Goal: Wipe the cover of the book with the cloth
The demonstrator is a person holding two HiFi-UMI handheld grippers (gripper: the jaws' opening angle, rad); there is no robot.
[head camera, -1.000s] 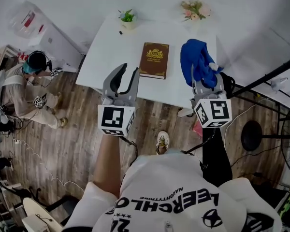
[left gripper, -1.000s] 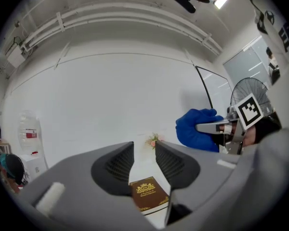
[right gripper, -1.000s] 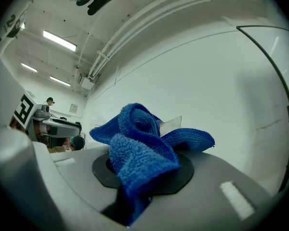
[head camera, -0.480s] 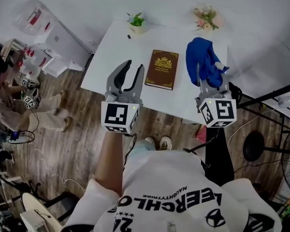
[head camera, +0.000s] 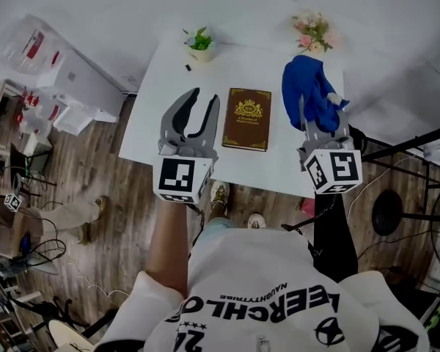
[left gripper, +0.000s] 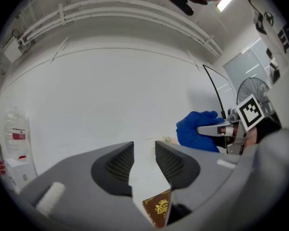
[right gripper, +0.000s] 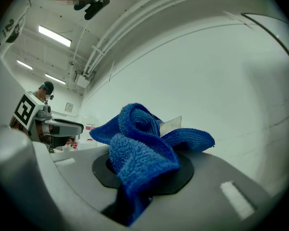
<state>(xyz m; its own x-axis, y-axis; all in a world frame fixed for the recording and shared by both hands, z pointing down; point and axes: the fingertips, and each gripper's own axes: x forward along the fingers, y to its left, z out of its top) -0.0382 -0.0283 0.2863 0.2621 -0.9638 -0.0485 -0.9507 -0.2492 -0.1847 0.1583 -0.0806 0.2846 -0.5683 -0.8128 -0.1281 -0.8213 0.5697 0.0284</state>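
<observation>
White desk (head camera: pixel 172 79) carried the book (head camera: pixel 249 119) toward its front edge, cover up for wiping; the right hand-held gripper (head camera: pixel 319 125) clutched the cloth (head camera: pixel 308 90) ready, the left hand-held gripper (head camera: pixel 204 97) gaped empty alongside.

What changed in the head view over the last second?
Both tools moved forward over the table, away from the person. The left tool now reaches up alongside the book, and the right tool carried the blue cloth forward with it. The view itself also shifted a little. Unchanged: the left tool is open and empty, the right tool is shut on the blue cloth, and the book lies closed and untouched.
</observation>
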